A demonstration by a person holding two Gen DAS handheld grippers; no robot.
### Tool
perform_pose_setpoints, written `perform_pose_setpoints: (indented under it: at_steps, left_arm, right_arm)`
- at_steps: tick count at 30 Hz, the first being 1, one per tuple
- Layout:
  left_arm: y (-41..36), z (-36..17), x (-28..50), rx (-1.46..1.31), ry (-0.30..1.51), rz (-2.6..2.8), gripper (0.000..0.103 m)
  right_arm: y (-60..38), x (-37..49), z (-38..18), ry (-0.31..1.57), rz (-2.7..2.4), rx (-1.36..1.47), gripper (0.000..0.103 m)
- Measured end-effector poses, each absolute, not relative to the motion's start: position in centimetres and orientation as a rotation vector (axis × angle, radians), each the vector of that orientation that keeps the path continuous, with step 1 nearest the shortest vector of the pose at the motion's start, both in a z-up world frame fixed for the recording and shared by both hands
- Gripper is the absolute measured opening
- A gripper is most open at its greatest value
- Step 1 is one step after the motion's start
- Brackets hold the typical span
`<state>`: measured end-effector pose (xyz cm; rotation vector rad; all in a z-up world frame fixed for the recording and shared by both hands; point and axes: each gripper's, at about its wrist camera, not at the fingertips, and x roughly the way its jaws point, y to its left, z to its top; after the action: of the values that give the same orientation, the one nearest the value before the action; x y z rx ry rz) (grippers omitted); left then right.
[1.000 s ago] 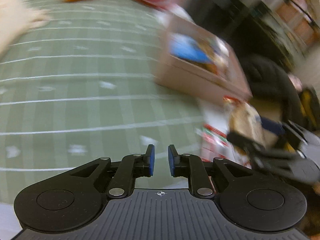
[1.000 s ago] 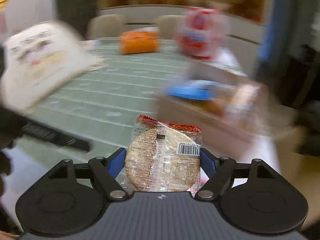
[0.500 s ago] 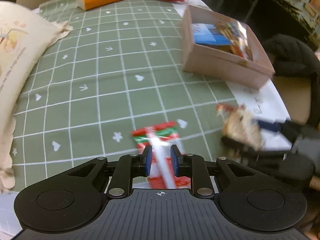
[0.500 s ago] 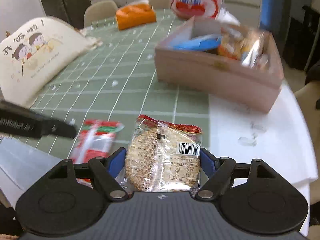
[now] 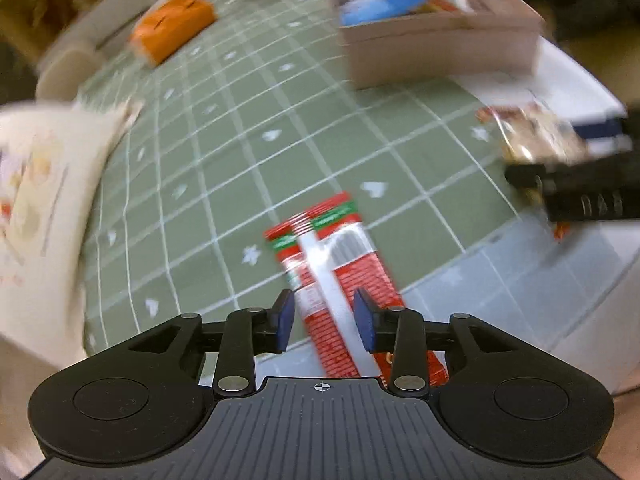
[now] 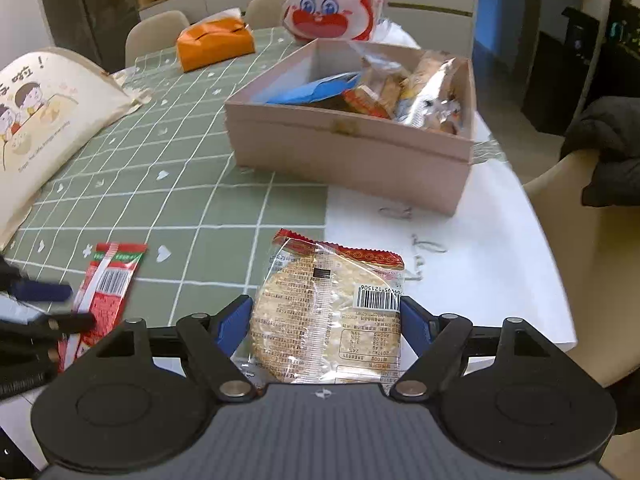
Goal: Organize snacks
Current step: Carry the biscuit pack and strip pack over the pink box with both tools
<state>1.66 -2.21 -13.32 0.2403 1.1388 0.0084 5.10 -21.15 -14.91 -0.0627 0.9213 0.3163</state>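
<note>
Left wrist: red snack packet (image 5: 336, 280) lies between opening fingers (image 5: 285, 320).

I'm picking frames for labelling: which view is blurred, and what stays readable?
Left wrist view: motion smear over the pink box and orange pack; the red snack packet stays fairly legible. Right wrist view: sharp, the cracker pack barcode readable, fisheye bending the edges.

Green tablecloth (image 6: 192, 184) gridded in white; on it, a pink box (image 6: 344, 148), an orange pouch (image 6: 216, 42), and a red snack packet (image 6: 106, 284) banded green and white.
</note>
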Motion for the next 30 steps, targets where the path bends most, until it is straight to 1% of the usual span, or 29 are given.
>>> perform_pose_setpoints:
  at_steps: [3,6,7,8,9,10,11,13,14,15,19,22,27,28,29,30]
  left_arm:
    - [-0.5,-12.6,1.7,0.012,1.15,-0.025,0.036]
    - [-1.5,-13.4,1.8,0.026,1.185,-0.048,0.037]
    - [-1.8,-13.6,1.8,0.041,1.185,-0.052,0.043]
    - [-2.3,-13.5,1.8,0.061,1.182,-0.06,0.052]
    - [-2.7,-13.6,1.9,0.077,1.189,-0.079,0.058]
    - [-3.1,-13.6,1.7,0.083,1.194,-0.095,0.069]
    - [-3.2,-13.7,1.7,0.078,1.196,-0.112,0.076]
    - [-3.0,-13.6,1.6,0.032,1.191,-0.12,0.075]
    - [-2.5,-13.3,1.6,0.005,1.179,-0.106,0.071]
    - [-1.9,-13.0,1.5,-0.013,1.167,-0.076,0.07]
    - [0.2,-13.7,2.9,-0.063,1.19,0.032,0.069]
    - [0.5,-14.3,3.5,-0.099,1.214,0.025,0.072]
    - [0.1,-14.3,3.8,-0.079,1.204,0.018,0.069]
    - [0.1,-14.3,4.0,-0.077,1.201,0.017,0.068]
    - [0.1,-14.3,4.1,-0.075,1.196,0.016,0.065]
    - [0.0,-14.4,4.2,-0.073,1.192,0.015,0.064]
  right_arm:
    - [-20.6,4.9,-15.2,0.926,0.332,-0.071,0.079]
    - [-20.5,4.8,-15.4,0.934,0.337,-0.083,0.079]
    - [-20.4,4.8,-15.5,0.932,0.337,-0.089,0.079]
    - [-20.5,4.7,-15.4,0.932,0.337,-0.093,0.079]
    - [-20.5,4.7,-15.4,0.932,0.337,-0.096,0.079]
    - [-20.6,4.6,-15.4,0.932,0.336,-0.097,0.079]
    - [-20.6,4.5,-15.4,0.933,0.334,-0.097,0.079]
    - [-20.5,4.6,-15.5,0.932,0.331,-0.102,0.079]
    - [-20.4,4.6,-15.5,0.929,0.33,-0.106,0.079]
    - [-20.4,4.5,-15.6,0.928,0.33,-0.108,0.079]
    - [-20.2,4.4,-15.7,0.921,0.326,-0.121,0.079]
    - [-20.0,4.4,-15.7,0.919,0.327,-0.136,0.08]
    - [-20.0,4.3,-15.6,0.931,0.338,-0.151,0.081]
    - [-20.0,4.2,-15.7,0.934,0.339,-0.15,0.082]
    - [-20.0,4.2,-15.7,0.934,0.339,-0.15,0.082]
    - [-20.0,4.1,-15.6,0.935,0.339,-0.15,0.082]
